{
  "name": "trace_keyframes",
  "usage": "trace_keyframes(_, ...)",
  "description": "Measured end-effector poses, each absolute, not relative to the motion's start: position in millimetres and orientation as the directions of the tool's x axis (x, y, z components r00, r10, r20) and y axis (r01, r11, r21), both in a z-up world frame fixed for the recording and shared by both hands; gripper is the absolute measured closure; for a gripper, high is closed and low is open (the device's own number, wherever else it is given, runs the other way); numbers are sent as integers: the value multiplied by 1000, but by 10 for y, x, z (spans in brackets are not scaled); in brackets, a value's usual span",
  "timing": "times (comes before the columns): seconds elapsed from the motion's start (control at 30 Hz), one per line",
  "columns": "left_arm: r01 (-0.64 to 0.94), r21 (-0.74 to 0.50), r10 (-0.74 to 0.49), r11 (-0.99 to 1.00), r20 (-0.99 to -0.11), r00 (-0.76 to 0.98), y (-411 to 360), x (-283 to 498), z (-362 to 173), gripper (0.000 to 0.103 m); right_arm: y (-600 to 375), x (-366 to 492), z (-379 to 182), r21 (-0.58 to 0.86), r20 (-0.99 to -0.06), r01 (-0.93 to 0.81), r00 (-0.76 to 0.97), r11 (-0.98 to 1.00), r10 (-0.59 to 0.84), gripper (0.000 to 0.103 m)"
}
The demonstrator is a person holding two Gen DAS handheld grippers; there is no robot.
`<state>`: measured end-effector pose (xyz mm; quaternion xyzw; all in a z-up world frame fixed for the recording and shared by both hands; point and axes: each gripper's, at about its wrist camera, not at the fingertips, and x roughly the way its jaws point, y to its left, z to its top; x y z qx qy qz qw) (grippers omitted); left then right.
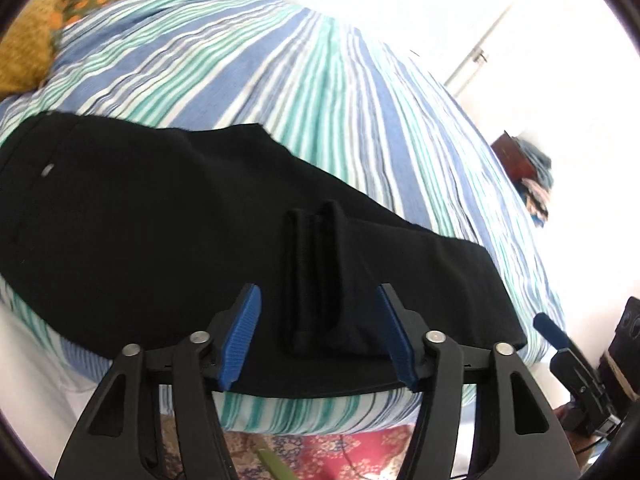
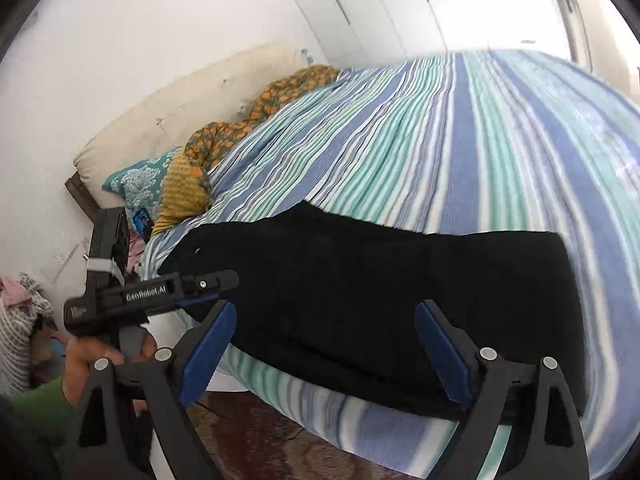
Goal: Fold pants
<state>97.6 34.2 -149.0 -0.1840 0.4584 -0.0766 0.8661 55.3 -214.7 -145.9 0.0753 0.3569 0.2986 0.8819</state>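
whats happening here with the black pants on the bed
A person with a claw in each hand is folding black pants laid along the near edge of a striped bedspread. The left claw has a bunched ridge of the fabric between its fingers, not clearly pinched. The right claw is open over the other end, holding nothing.

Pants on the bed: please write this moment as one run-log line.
pants: flat on striped bed | left tongs: open, fabric ridge between, pads not pressing | right tongs: open, empty
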Motion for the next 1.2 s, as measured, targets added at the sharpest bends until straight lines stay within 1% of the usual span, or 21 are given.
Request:
trace_keyframes(0.03, -5, -364, -302, 931, -780, 549, 233, 1032, -1500, 56, -2304, 384, -1447, 321, -584, -458, 593, 829, 554, 12)
trace_keyframes(0.13, 32, -286, -264, 958, -827, 496, 8, 1218, -1592, 57, -2636, 236, -1456, 318, -578, -383, 647, 867, 498, 12)
trace_keyframes(0.17, 37, -260, -245, 965, -842, 481, -49, 1270, -1636, 60, -2723, 194, -1450, 338, -569, -358, 658, 870, 492, 12)
trace_keyframes(0.2, 39, -235, -226, 971, -860, 458, -109, 1326, -1692, 66, -2789, 181, -1438, 359, -558, -339, 669, 870, 491, 12)
trace_keyframes(0.23, 38, -210, -205, 977, -875, 438, -139, 1376, -1736, 83, -2830, 208, -1433, 373, -548, -327, 677, 868, 491, 12)
trace_keyframes(0.27, 36, -183, -181, 982, -888, 422, -168, 1406, -1783, 97, -2869, 214, -1407, 380, -540, -323, 684, 867, 491, 12)
trace_keyframes(0.33, 12, -154, -145, 988, -897, 418, -171, 1405, -1797, 99, -2876, 250, -1388, 389, -525, -340, 682, 856, 509, 12)
trace_keyframes(0.4, -5, -135, -120, 991, -895, 429, -157, 1366, -1768, 100, -2892, 327, -1363, 432, -504, -376, 653, 820, 565, 12)
trace_keyframes(0.5, -9, -137, -120, 991, -896, 428, -101, 1301, -1839, 100, -2946, 550, -1358, 510, -478, -412, 595, 755, 646, 12)
trace_keyframes(0.57, -18, -146, -124, 989, -895, 428, -97, 1290, -1867, 99, -2962, 811, -1518, 570, -502, -402, 521, 717, 691, 11)
trace_keyframes(0.6, -19, -151, -128, 988, -894, 429, -86, 1290, -1870, 99, -2990, 918, -1689, 602, -523, -378, 480, 704, 704, 11)
trace_keyframes(0.63, -17, -154, -132, 988, -894, 429, -79, 1286, -1875, 99, -3018, 1031, -1913, 617, -580, -314, 438, 722, 687, 12)
trace_keyframes(0.67, -13, -156, -135, 988, -894, 427, -65, 1272, -1884, 99, -3036, 1123, -2158, 617, -653, -235, 380, 751, 655, 15)
trace_keyframes(0.7, -10, -158, -138, 987, -893, 429, -61, 1257, -1892, 99, -3061, 1163, -2311, 626, -680, -191, 341, 756, 649, 21)
trace_keyframes(0.77, -9, -162, -142, 987, -891, 431, -45, 1231, -1914, 98, -3112, 1172, -2181, 640, -648, -203, 375, 741, 663, 22)
trace_keyframes(0.87, -10, -156, -137, 988, -892, 431, -51, 1235, -1931, 98, -3117, 1328, -1825, 618, -626, -247, 420, 746, 657, 19)
trace_keyframes(0.93, -4, -150, -133, 989, -891, 434, -68, 1214, -1916, 98, -3081, 1527, -1732, 586, -645, -253, 430, 770, 632, 14)
trace_keyframes(1.0, -4, -162, -144, 987, -887, 440, -51, 1190, -1912, 98, -3030, 1773, -1883, 545, -715, -213, 387, 811, 582, 14)
trace_keyframes(1.07, 2, -171, -154, 985, -882, 445, -30, 1192, -1923, 97, -2986, 1971, -2244, 524, -792, -146, 280, 839, 543, 15)
trace_keyframes(1.1, 6, -168, -153, 986, -882, 447, -31, 1184, -1927, 97, -2982, 2002, -2350, 521, -802, -134, 260, 843, 537, 15)
trace_keyframes(1.2, 6, -177, -160, 984, -879, 449, -19, 1180, -1933, 97, -2930, 1875, -2113, 474, -795, -183, 332, 862, 507, 15)
